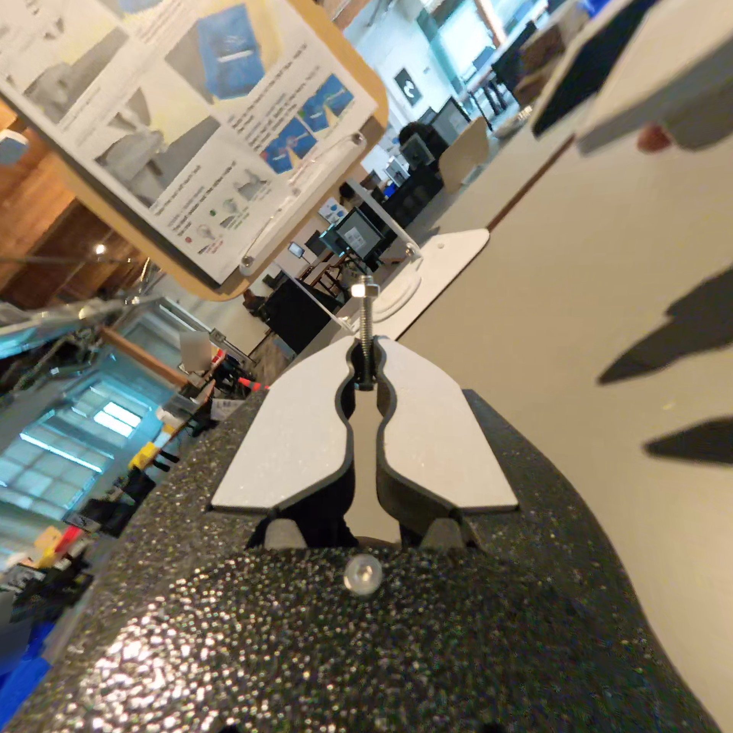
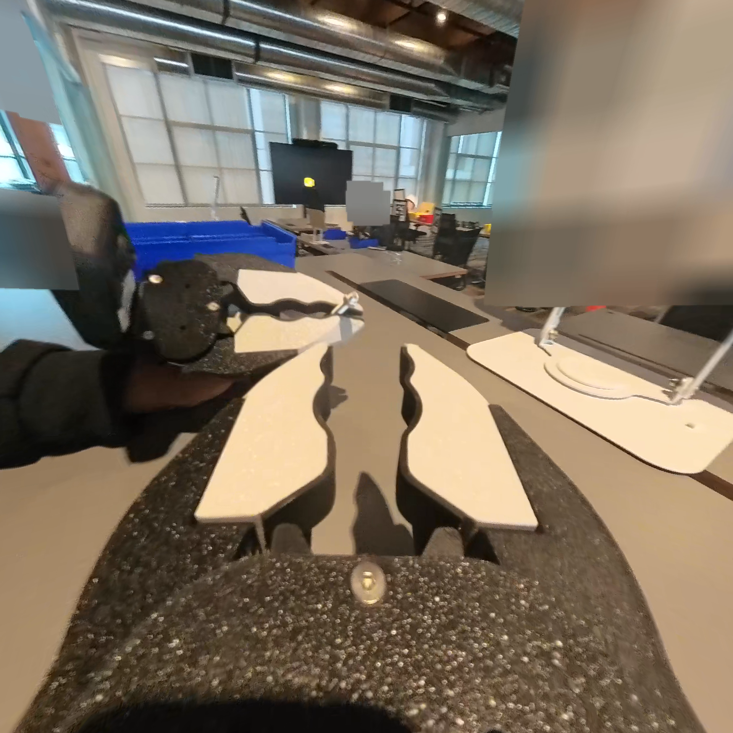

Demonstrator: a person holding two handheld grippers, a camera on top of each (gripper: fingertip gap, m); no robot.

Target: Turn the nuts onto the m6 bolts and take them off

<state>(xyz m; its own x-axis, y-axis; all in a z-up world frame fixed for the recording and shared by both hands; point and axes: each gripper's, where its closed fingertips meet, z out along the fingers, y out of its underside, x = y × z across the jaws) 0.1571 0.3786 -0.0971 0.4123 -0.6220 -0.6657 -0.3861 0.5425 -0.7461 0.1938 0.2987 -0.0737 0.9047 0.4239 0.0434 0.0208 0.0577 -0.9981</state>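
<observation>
— Bolt [image 1: 365, 337] position, please?
— It is pinched between the tips of the left gripper [image 1: 367, 349], threaded end pointing forward, with 1 nut [image 1: 364, 290] near that end.
— And the right gripper [image 2: 367, 353]?
— Its 2 fingers [image 2: 277, 432] stand apart with nothing between, above the grey table [image 2: 595, 555], near the left one. A white board [image 2: 618, 428] lies to the right.

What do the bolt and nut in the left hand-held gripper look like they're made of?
Bolt: looks like bright steel, possibly zinc-plated; silvery, with glinting threads. Nut: same shiny silver metal, with flat faces reflecting light. The alloy can't be confirmed. The left hand-held gripper is clamped on the bolt's shank.
</observation>
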